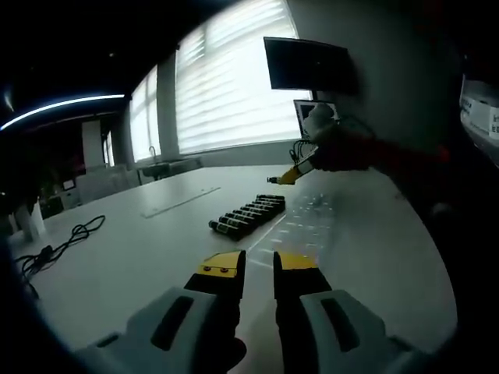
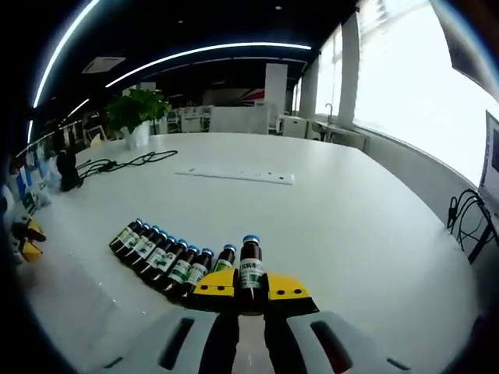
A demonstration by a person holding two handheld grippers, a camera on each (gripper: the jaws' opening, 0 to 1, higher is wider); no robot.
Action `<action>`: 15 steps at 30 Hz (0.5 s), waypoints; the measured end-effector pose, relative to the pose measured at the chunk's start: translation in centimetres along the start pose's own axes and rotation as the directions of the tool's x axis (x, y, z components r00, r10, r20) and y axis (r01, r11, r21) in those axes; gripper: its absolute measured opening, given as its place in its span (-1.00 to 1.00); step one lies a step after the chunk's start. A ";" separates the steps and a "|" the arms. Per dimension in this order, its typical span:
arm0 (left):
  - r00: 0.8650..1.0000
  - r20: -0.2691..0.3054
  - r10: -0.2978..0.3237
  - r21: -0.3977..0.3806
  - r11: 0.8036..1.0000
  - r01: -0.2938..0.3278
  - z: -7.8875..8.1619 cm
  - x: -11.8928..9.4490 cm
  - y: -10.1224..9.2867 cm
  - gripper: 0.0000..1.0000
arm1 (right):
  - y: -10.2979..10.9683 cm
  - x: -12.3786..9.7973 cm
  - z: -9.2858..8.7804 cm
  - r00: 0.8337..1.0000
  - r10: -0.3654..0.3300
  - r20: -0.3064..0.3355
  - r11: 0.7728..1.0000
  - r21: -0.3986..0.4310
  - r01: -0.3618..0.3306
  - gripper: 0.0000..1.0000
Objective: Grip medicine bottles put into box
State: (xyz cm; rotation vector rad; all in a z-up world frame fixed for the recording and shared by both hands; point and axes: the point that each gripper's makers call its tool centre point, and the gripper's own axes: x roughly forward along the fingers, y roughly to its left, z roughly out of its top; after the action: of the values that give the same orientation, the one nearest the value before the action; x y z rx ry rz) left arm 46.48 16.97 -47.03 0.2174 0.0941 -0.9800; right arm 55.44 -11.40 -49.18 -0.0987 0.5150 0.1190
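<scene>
- The right gripper (image 2: 251, 290) is closed on one medicine bottle (image 2: 250, 267), which stands upright between its yellow-tipped jaws with its blue cap pointing away from the tool.
- Just to the left of that held bottle, a row of bottles (image 2: 160, 255) lies on the table (image 2: 335, 218), packed side by side and slanting away to the tool's left.
- To the right of and beyond the right gripper the tabletop is bare and wide, out to its curved far edge.
- A flat white strip (image 2: 238, 174) lies well ahead, and a black cable (image 2: 129, 162) trails far off on the left, near a potted plant (image 2: 134, 111).
- The left gripper (image 1: 259, 265) hangs above the table with its jaws a little apart and nothing between them.
- Ahead of it the row of bottles lies on the white surface, with the clear box (image 1: 308, 220) just beside them to the right.
- Bright shuttered windows (image 1: 234, 74) line the far wall, under a dark screen (image 1: 306, 65).
</scene>
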 end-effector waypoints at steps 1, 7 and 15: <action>1.000 0.003 0.003 -0.003 1.000 -0.003 0.1 0.0 0.1 -0.83 | 0.0 -0.2 0.0 1.000 -0.001 0.003 1.000 -0.001 0.001 -0.85; 1.000 0.005 0.005 -0.005 1.000 -0.005 0.1 0.0 0.2 -0.83 | -0.1 -1.6 0.2 0.999 -0.006 0.034 1.000 -0.003 0.007 -0.85; 1.000 0.001 0.006 -0.004 1.000 -0.006 0.0 -0.1 0.2 -0.83 | -0.5 -4.0 -0.4 0.998 -0.025 0.065 1.000 -0.006 0.025 -0.85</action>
State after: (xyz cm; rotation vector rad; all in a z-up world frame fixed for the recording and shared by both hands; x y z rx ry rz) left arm 46.63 17.13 -46.98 0.2137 0.0940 -0.9741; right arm 51.84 -12.31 -47.53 -0.1071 0.4488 0.0993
